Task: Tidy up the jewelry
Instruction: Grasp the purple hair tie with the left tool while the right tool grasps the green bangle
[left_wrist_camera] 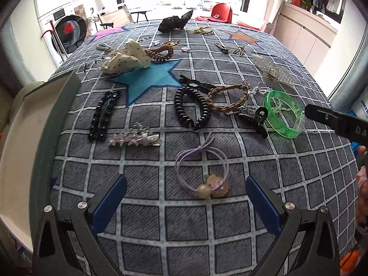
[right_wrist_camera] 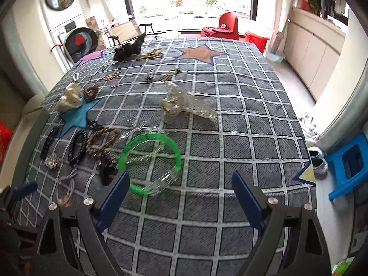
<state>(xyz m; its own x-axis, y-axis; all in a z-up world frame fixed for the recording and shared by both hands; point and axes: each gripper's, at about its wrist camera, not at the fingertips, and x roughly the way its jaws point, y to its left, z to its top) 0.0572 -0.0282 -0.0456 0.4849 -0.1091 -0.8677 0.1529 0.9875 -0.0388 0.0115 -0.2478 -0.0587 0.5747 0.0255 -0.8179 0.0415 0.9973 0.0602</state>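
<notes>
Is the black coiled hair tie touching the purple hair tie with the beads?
Apart. In the left wrist view, the black coiled hair tie ends above the purple hair tie, with a clear strip of checked cloth between them.

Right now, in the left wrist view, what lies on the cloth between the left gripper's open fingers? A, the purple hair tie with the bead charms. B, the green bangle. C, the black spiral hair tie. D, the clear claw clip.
A: the purple hair tie lies between the left gripper's spread blue fingers, untouched; the green bangle sits farther right.
</notes>
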